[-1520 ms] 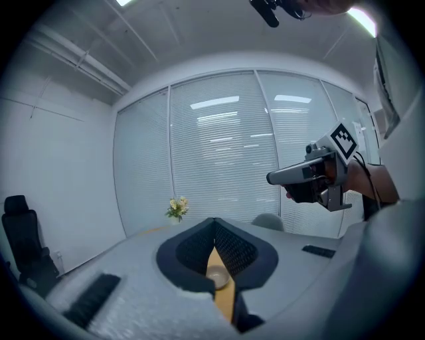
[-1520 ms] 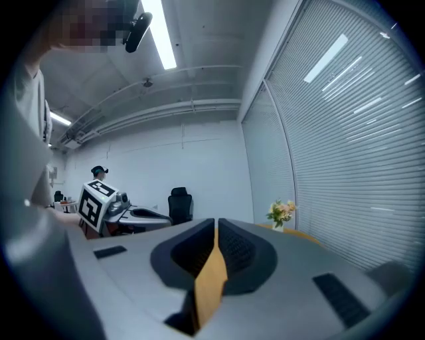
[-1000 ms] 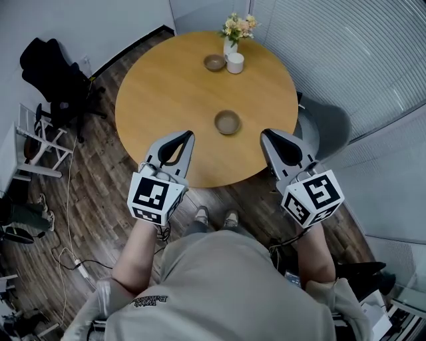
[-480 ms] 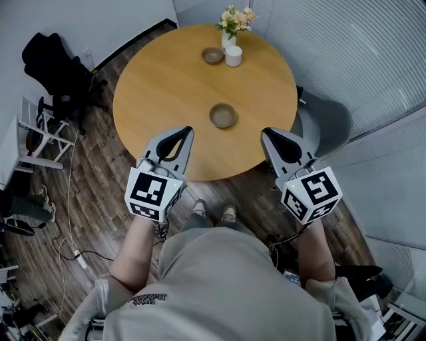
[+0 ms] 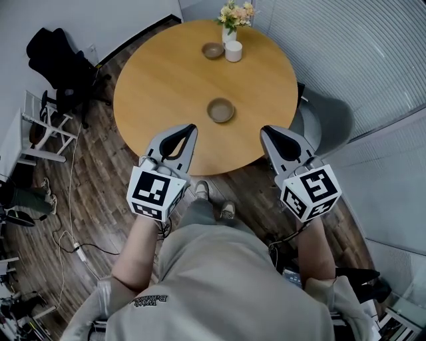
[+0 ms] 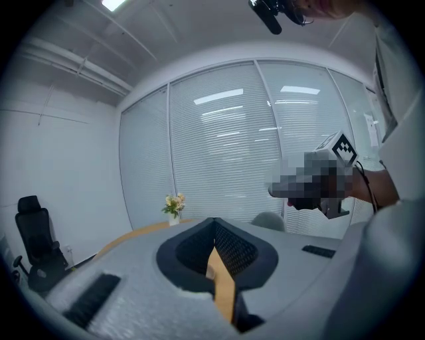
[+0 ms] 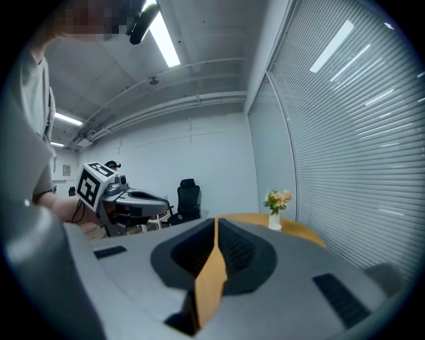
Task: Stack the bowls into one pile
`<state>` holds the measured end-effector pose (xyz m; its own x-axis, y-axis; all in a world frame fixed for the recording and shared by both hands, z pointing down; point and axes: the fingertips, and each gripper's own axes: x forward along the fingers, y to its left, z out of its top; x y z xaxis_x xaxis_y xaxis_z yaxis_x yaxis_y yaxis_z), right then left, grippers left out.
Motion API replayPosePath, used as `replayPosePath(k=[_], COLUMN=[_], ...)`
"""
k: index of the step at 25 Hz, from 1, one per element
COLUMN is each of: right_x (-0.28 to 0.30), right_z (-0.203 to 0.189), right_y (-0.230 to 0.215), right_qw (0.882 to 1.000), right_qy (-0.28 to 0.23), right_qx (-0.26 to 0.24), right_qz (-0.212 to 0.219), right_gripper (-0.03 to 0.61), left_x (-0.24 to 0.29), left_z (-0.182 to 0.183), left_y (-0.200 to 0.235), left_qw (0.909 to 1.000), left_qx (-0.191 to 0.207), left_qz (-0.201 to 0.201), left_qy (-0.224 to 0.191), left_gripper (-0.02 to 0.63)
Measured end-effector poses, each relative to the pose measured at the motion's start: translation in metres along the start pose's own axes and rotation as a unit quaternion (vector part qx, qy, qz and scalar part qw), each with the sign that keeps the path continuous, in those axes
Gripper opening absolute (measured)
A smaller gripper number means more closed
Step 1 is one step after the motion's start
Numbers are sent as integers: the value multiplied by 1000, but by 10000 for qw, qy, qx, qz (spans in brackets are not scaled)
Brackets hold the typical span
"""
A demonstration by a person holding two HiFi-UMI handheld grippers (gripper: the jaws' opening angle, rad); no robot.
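**A:** Which step is in hand?

**B:** The very start, I'd judge; neither bowl is lifted, and the two sit well apart on the desk (image 5: 160,80). The near bowl (image 5: 220,110) lies about mid-desk, a little toward the near edge; the far bowl (image 5: 213,50) sits by the far edge, just beside a white cup (image 5: 233,51), with a vase of flowers (image 5: 230,20) right at that edge.

**A:** And the tongs?

**B:** Both pairs are closed with nothing between them; each gripper view shows the pads meeting at the tip. The left tongs (image 5: 191,128) hang over the near edge toward its left; the right tongs (image 5: 265,130) hang over the same edge toward its right; the near bowl lies ahead, between the two.

**A:** What does the next move call for?

**B:** Opening one pair first, since closed tongs cannot take a rim; then a reach in to a bowl, one jaw inside the wall and one outside, and a pinch. Whichever bowl is carried, it should come down level and centred over the other so that it nests.

**A:** Any trap?

**B:** The cup; I cannot tell whether it touches the far bowl; a reach from that side would crowd it, so the bowl's left side looks safer.
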<state>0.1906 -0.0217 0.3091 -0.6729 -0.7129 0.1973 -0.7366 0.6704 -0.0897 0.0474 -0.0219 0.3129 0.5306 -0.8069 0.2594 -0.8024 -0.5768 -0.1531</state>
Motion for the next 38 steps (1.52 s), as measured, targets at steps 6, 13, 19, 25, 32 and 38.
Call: replayPosePath(k=[6, 13, 19, 25, 32, 38], right_x=[6, 26, 57, 96, 139, 169], right_z=[0, 8, 15, 21, 24, 30], right_y=[-2, 2, 4, -2, -15, -15], right_qw=[10000, 9999, 9998, 9996, 9990, 9985], right_qy=[-24, 32, 74, 188, 340, 446], right_qx=[-46, -126, -197, -206, -245, -284], right_qz=[-74, -10, 20, -16, -124, -104], right_gripper=[35, 35, 35, 35, 35, 35], left_x=[2, 8, 17, 35, 57, 67], left_z=[-3, 1, -6, -10, -14, -18], left_y=[7, 25, 52, 87, 127, 155], left_qw=[10000, 10000, 10000, 9998, 9994, 9991], left_qx=[58, 10, -68, -151, -269, -290], left_qz=[27, 8, -20, -103, -221, -299], left_qy=[26, -62, -51, -45, -42, -47], left_gripper=[18, 18, 18, 18, 18, 18])
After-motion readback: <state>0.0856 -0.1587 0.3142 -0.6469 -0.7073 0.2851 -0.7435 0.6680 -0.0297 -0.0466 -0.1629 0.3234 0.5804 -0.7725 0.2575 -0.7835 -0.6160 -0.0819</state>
